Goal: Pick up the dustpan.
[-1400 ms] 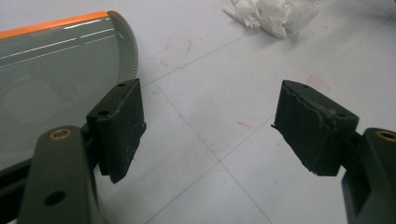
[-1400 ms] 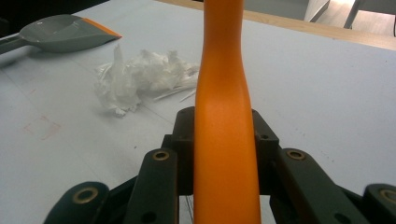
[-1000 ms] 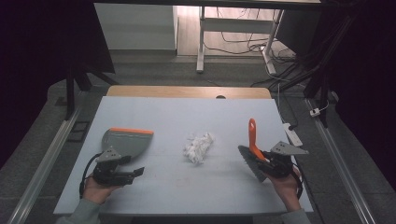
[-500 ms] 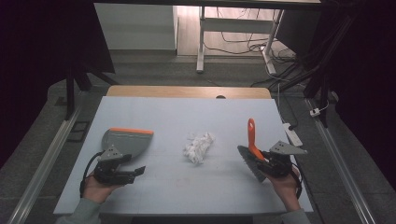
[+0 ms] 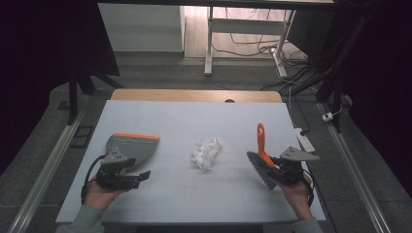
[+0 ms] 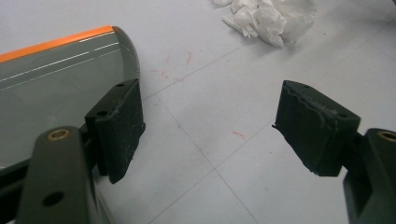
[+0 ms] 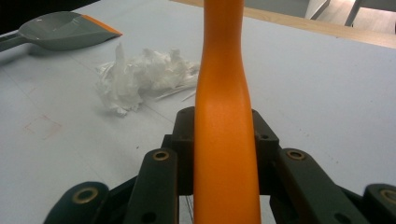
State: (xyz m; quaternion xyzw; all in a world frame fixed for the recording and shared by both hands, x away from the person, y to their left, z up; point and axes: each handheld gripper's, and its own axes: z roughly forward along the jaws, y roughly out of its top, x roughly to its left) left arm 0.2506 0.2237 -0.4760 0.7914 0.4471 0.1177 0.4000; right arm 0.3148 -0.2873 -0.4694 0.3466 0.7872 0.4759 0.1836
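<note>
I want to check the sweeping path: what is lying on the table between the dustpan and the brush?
In the high view, only the crumpled white paper lies between the dustpan and the brush; the table around it is bare.

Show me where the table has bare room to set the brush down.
Bare: the far strip between the table's wooden edge and the crumpled tissue; the near middle between the left hand-held gripper and the right hand-held gripper clamping the brush. Tight: around the dustpan and tissue.
</note>
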